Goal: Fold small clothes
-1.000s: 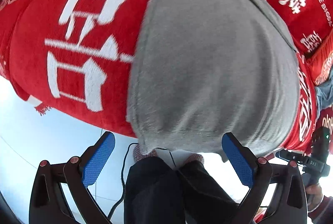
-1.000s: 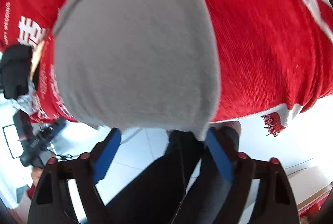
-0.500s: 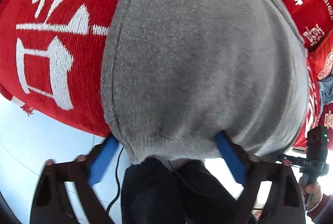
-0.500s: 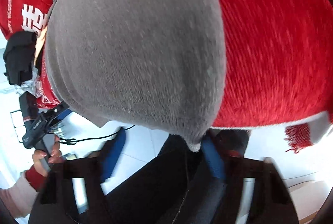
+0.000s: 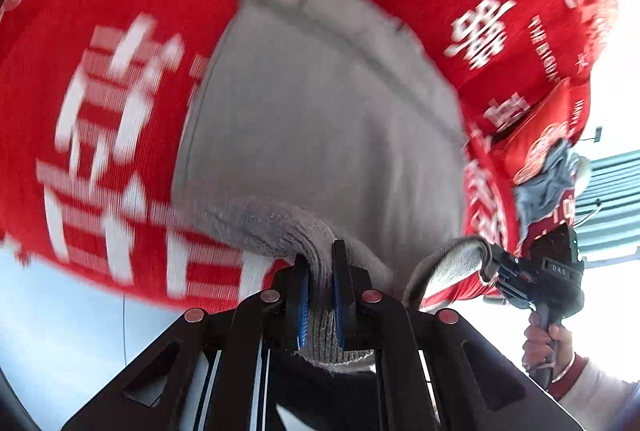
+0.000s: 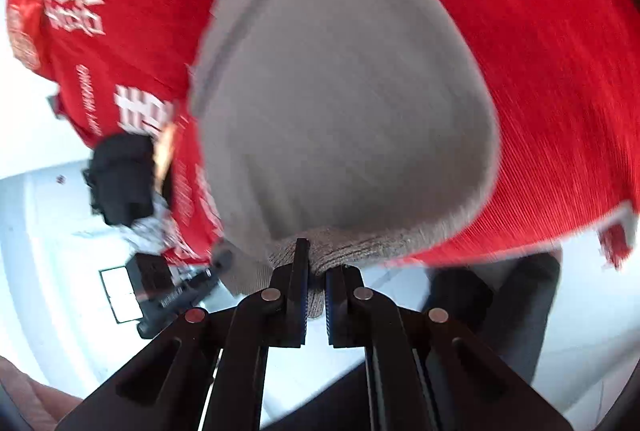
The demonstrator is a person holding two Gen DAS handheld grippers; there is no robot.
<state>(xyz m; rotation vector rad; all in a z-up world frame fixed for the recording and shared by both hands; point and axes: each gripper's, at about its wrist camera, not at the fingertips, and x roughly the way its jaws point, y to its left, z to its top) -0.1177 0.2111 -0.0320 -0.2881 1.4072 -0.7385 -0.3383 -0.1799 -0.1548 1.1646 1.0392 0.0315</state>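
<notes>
A grey knit garment lies spread on a red cloth with white characters. My left gripper is shut on the garment's near left hem, which bunches between the blue pads. My right gripper is shut on the near right hem of the garment. In the left wrist view the right gripper shows at the right, pinching the grey edge. In the right wrist view the left gripper shows at the lower left. Both views are blurred by motion.
The red cloth covers the table and hangs over its near edge. A crumpled grey-blue garment and a black garment lie at the far side. White floor and the person's dark legs are below.
Both grippers were open at the hem one second ago. They moved onto the grey edge and shut on it, and the hem now lifts slightly.
</notes>
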